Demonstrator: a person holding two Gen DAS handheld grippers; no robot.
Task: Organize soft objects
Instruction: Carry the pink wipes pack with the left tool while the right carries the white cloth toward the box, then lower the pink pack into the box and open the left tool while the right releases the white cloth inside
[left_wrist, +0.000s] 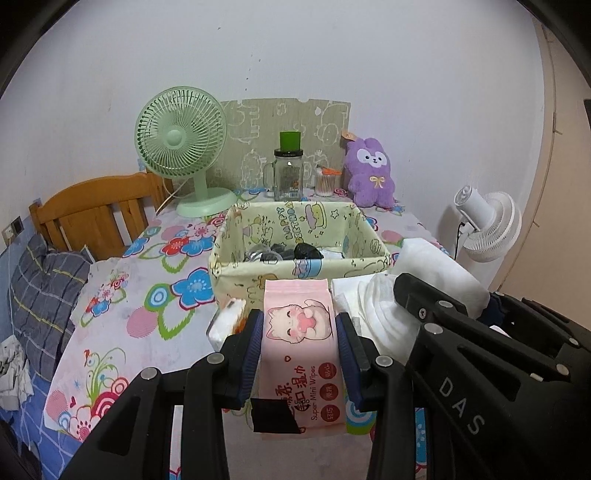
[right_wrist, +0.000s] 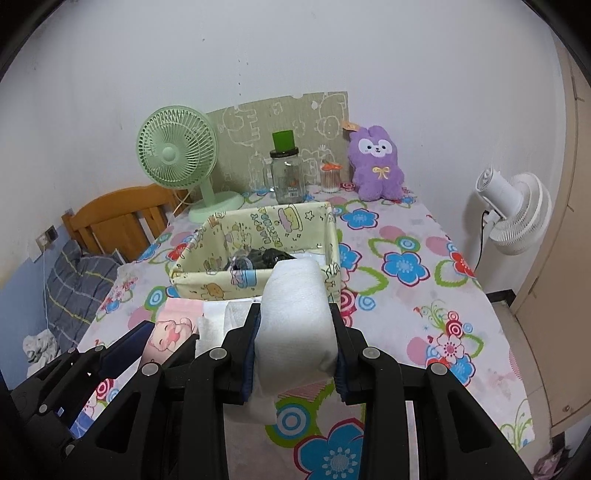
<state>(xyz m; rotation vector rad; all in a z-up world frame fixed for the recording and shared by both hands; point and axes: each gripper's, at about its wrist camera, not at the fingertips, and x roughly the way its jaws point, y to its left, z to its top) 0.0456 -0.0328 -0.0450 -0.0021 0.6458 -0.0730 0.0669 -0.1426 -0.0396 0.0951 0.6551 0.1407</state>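
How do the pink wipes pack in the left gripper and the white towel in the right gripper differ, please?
The wipes pack is pink, glossy and printed with a cartoon cat and text; the towel is plain white, fluffy cloth. The pack is a flat pouch; the towel is a thick folded bundle that bulges between the fingers. The left gripper holds the pack, the right gripper the towel. Both are clamped in front of the fabric bin.

The flower-print surface (right_wrist: 406, 236) carries a fabric basket (right_wrist: 207, 286), green fan (right_wrist: 216, 208), glass jar (right_wrist: 286, 181) and purple plush (right_wrist: 376, 166).
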